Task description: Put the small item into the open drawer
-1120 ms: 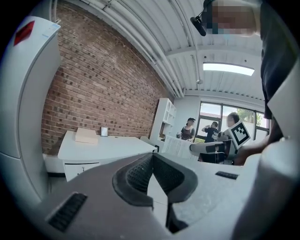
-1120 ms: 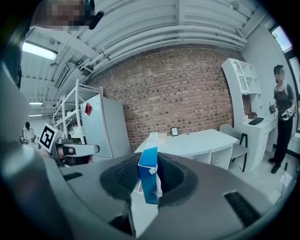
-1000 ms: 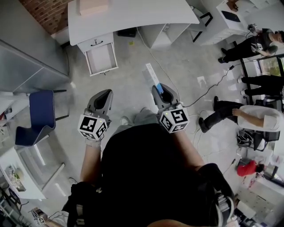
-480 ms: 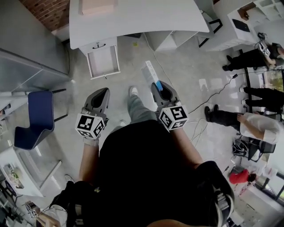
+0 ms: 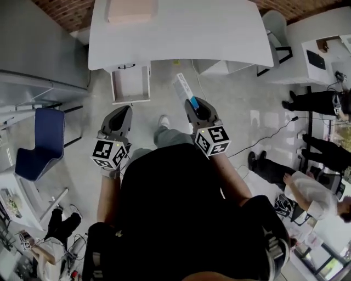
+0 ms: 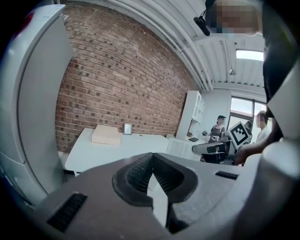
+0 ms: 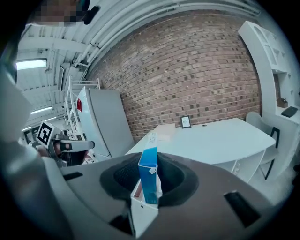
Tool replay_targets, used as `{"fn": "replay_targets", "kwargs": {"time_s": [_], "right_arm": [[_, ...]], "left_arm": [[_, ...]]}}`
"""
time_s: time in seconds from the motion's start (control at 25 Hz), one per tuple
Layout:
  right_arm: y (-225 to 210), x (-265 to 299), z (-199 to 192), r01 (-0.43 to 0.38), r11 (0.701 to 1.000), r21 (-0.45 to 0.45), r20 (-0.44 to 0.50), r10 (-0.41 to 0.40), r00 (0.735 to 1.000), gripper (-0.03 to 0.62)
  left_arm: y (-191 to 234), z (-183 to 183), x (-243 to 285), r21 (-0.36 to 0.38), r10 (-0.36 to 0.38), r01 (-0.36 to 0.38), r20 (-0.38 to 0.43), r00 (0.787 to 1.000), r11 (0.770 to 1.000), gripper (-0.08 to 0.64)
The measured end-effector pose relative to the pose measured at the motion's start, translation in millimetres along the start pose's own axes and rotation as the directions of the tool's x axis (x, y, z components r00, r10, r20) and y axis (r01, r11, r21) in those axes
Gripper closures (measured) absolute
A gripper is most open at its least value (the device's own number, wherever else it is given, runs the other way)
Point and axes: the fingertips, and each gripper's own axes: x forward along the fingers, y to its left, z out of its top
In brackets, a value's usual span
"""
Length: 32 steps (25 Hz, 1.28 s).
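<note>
Brick-walled room, white desk (image 5: 181,33), open drawer (image 5: 130,85); right tongs (image 5: 191,103) grip box (image 5: 182,88), left tongs (image 5: 126,110) shut.

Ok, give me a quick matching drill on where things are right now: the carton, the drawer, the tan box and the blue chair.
Things:
1. blue-and-white carton
2. open drawer
3. tan box
4. blue chair

Places:
A. lying on top of the white desk
B. on the floor at the far left of the head view
C. clamped in the right tongs
D. pulled out below the desk's front edge

Pairs: 1-C, 2-D, 3-A, 4-B.
</note>
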Motion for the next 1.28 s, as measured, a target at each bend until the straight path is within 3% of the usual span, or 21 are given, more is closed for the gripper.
{"fn": "replay_targets", "kwargs": {"time_s": [0.44,0.72,0.96,1.28], "right_arm": [[-19,69,-3,-0.155,0.987,-0.03,-0.121,0.15,0.981,0.491],[9,121,-41,-0.253,0.967,-0.034,-0.253,0.237,0.938,0.491],[34,158,-76,-0.288,0.956,-0.046,-0.345,0.256,0.903,0.491],[58,209,-140,-0.276,0.958,-0.071,-0.467,0.213,0.858,0.491]], "left_arm": [[22,-4,16,-0.072,0.169,-0.17,-0.022,0.985,0.983,0.557],[54,-23,1,-0.124,0.238,-0.243,-0.059,0.97,0.962,0.557],[84,-39,-16,-0.148,0.262,-0.272,-0.085,0.961,0.951,0.557],[126,-65,-30,-0.193,0.242,-0.264,-0.134,0.961,0.945,0.557]]}}
